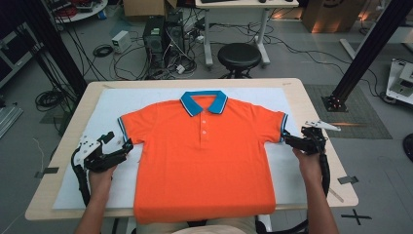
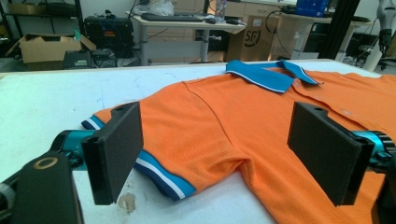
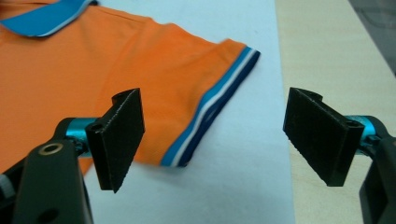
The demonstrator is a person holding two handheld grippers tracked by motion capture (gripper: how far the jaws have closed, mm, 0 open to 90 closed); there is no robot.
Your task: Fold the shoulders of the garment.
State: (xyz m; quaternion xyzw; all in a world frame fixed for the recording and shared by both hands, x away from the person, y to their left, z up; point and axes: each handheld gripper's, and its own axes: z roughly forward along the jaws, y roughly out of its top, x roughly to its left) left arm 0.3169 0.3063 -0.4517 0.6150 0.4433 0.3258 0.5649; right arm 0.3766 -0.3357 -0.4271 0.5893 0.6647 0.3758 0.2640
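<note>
Both grippers, left gripper (image 1: 122, 145) and right gripper (image 1: 290, 140), jaws spread wide, poised at the orange polo shirt's (image 1: 204, 156) sleeves, gripping nothing.

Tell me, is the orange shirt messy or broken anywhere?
Nothing stands out. The orange polo shirt with the blue collar lies flat and face up on the white mat; only its bottom hem hangs slightly past the table edge. Both grippers, left and right, sit open beside the sleeves.

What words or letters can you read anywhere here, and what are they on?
"SFJ", roughly, in dark letters on the brown cardboard box behind the table; blurred, so uncertain.
The orange polo shirt carries no readable print.
A black X-shaped tape mark sits on the floor.
</note>
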